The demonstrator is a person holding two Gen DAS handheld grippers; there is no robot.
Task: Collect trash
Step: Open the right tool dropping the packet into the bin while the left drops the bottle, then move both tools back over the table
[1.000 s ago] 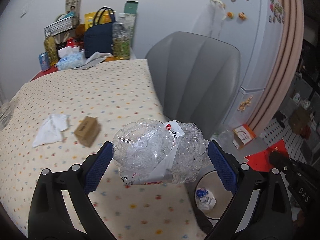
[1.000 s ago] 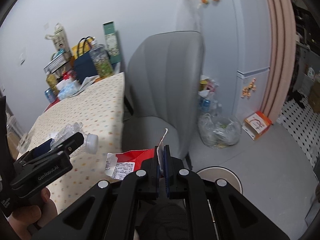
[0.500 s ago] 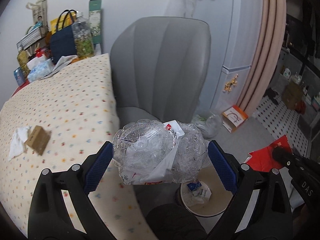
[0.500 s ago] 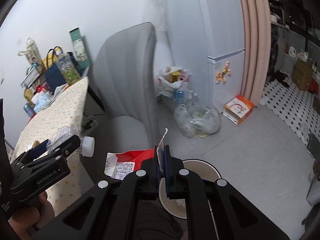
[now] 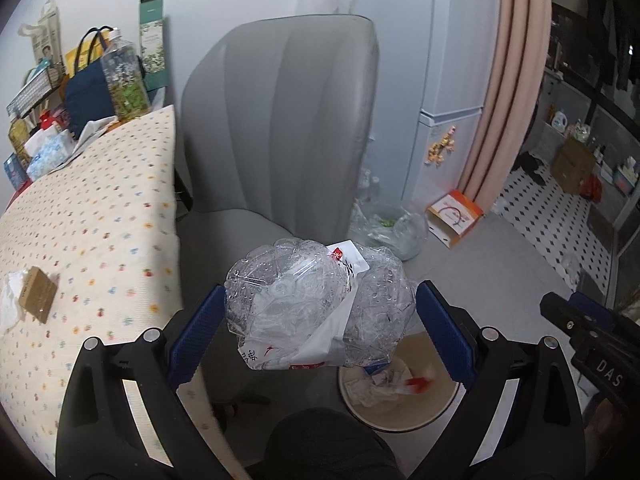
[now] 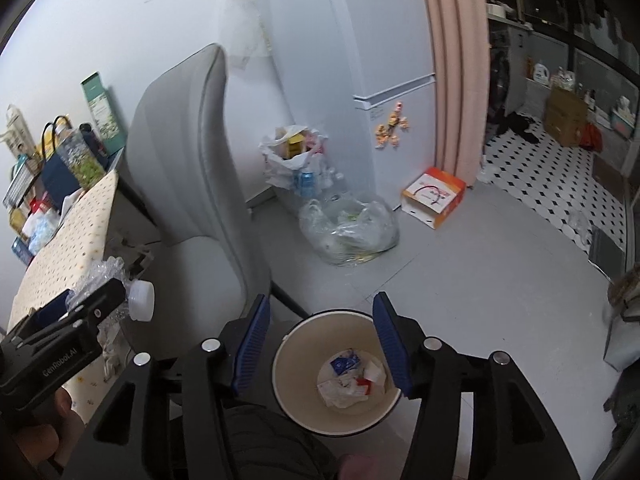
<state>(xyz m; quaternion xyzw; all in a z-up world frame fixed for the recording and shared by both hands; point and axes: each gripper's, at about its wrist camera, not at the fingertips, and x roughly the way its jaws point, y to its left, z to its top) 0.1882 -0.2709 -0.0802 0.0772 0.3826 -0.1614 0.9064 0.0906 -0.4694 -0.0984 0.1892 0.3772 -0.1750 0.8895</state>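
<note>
My left gripper (image 5: 320, 292) is shut on a crushed clear plastic bottle (image 5: 312, 308) with a white label, held above the chair seat beside the bin. The bottle's white cap (image 6: 140, 302) shows in the right wrist view. My right gripper (image 6: 320, 300) hangs over the round cream trash bin (image 6: 288, 340); its jaws are opening and nothing is between them. A red wrapper (image 6: 362, 382) lies in the bin among white scraps. On the table sit a small cardboard box (image 5: 38, 300) and a white tissue (image 5: 8, 304).
A grey chair (image 5: 280, 128) stands between the dotted tablecloth (image 5: 100, 208) and the bin. Clear trash bags (image 6: 348, 224) and an orange box (image 6: 434, 196) lie on the floor by the fridge (image 6: 360, 60). Bags and bottles crowd the table's far end (image 5: 92, 88).
Both grippers swung from over the table toward the floor bin and sank a little. The right jaws opened, and the red wrapper they pinched now lies in the bin.
</note>
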